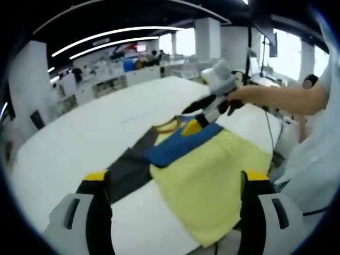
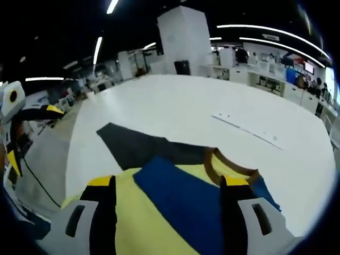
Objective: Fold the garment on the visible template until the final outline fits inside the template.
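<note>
A garment with a yellow body [image 1: 207, 180], a blue panel [image 1: 178, 146], a dark grey sleeve [image 1: 130, 167] and a brown collar [image 1: 169, 126] lies flat on the white table [image 1: 106, 122]. My left gripper [image 1: 176, 178] stands open above the garment's near edge, with nothing between its jaws. A person's hand holds my right gripper [image 1: 199, 119] at the far shoulder, beside the collar. In the right gripper view, my right gripper [image 2: 167, 183] is open over the blue panel [image 2: 180, 204], with the collar [image 2: 231, 164] by its right jaw and the grey sleeve [image 2: 138, 146] ahead. The left gripper [image 2: 32, 133] shows at the left edge.
Faint marks [image 2: 247, 130] cross the bare table [image 2: 175, 101] beyond the garment. The person's arm [image 1: 281, 98] and body stand at the table's right side. Office desks [image 1: 122, 74] and a white column [image 2: 183, 37] lie behind. A cable [image 2: 40, 186] hangs off the table's edge.
</note>
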The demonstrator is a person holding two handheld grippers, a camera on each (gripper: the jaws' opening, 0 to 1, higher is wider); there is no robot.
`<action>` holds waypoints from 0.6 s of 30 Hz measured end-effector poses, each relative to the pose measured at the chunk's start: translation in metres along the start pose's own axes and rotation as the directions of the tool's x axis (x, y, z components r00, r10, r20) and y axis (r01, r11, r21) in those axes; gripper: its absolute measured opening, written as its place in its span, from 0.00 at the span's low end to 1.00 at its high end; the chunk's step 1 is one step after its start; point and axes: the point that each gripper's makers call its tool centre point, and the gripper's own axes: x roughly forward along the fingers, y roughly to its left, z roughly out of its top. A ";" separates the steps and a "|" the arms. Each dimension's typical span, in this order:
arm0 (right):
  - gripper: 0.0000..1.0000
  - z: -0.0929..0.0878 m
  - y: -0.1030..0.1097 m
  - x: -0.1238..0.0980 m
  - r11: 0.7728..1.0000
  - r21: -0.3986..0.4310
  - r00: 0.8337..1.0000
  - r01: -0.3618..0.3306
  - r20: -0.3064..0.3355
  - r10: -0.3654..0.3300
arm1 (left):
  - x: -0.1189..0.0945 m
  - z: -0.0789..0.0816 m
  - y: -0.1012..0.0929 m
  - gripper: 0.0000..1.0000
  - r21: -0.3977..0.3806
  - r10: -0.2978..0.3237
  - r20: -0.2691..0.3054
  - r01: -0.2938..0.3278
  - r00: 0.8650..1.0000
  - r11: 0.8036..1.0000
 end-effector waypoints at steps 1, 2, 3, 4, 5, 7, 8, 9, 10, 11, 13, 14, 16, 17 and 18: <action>0.83 -0.002 -0.001 -0.004 1.000 0.000 1.000 0.000 0.000 0.000 | 0.001 0.001 -0.001 0.98 0.003 -0.001 0.000 0.001 1.000 1.000; 0.84 -0.002 -0.001 -0.005 1.000 0.001 1.000 0.000 0.001 0.000 | 0.001 0.001 -0.001 0.98 0.004 -0.001 -0.001 0.001 1.000 1.000; 0.86 -0.003 -0.001 -0.008 1.000 0.002 1.000 0.001 0.005 -0.001 | 0.002 0.001 -0.002 0.98 0.005 -0.002 -0.001 0.002 1.000 1.000; 0.87 -0.004 -0.001 -0.009 1.000 0.003 1.000 0.002 0.005 -0.002 | 0.002 0.002 -0.003 0.97 0.005 -0.004 -0.002 0.004 1.000 1.000; 0.87 -0.005 -0.001 -0.011 1.000 0.004 1.000 0.003 0.007 -0.003 | 0.003 0.002 -0.004 0.97 0.006 -0.004 -0.002 0.004 1.000 1.000; 0.88 -0.007 -0.003 -0.016 1.000 0.009 1.000 0.008 0.007 -0.008 | 0.004 0.003 -0.005 0.97 0.009 -0.005 -0.004 0.005 1.000 1.000; 0.88 -0.008 -0.003 -0.019 1.000 0.006 1.000 0.007 0.011 -0.007 | 0.005 0.003 -0.006 0.97 0.010 -0.006 -0.004 0.007 1.000 1.000; 0.89 -0.008 -0.002 -0.021 1.000 0.005 1.000 0.006 0.011 -0.006 | 0.005 0.003 -0.007 0.97 0.010 -0.007 -0.004 0.007 1.000 1.000; 0.90 -0.009 -0.002 -0.024 1.000 0.005 1.000 0.008 0.011 -0.008 | 0.006 0.004 -0.008 0.97 0.011 -0.008 -0.004 0.008 1.000 1.000; 0.92 -0.009 -0.003 -0.026 1.000 0.001 1.000 0.012 0.015 -0.012 | 0.006 0.004 -0.009 0.97 0.012 -0.008 -0.005 0.008 1.000 1.000; 0.94 -0.009 -0.003 -0.032 1.000 0.000 1.000 0.016 0.023 -0.016 | 0.007 0.004 -0.010 0.97 0.013 -0.007 -0.010 0.007 1.000 1.000; 0.95 -0.009 -0.004 -0.034 1.000 0.000 1.000 0.018 0.026 -0.018 | 0.008 0.004 -0.010 0.97 0.014 -0.007 -0.010 0.007 1.000 1.000; 0.97 -0.010 -0.005 -0.038 1.000 -0.002 0.999 0.023 0.029 -0.023 | 0.008 0.005 -0.012 0.97 0.018 -0.008 -0.010 0.008 1.000 1.000; 0.97 -0.010 -0.005 -0.042 1.000 -0.003 0.999 0.028 0.034 -0.028 | 0.009 0.006 -0.012 0.97 0.018 -0.008 -0.010 0.008 1.000 1.000; 0.98 -0.009 -0.005 -0.043 1.000 -0.003 0.999 0.029 0.038 -0.029 | 0.009 0.006 -0.013 0.97 0.019 -0.006 -0.010 0.006 1.000 1.000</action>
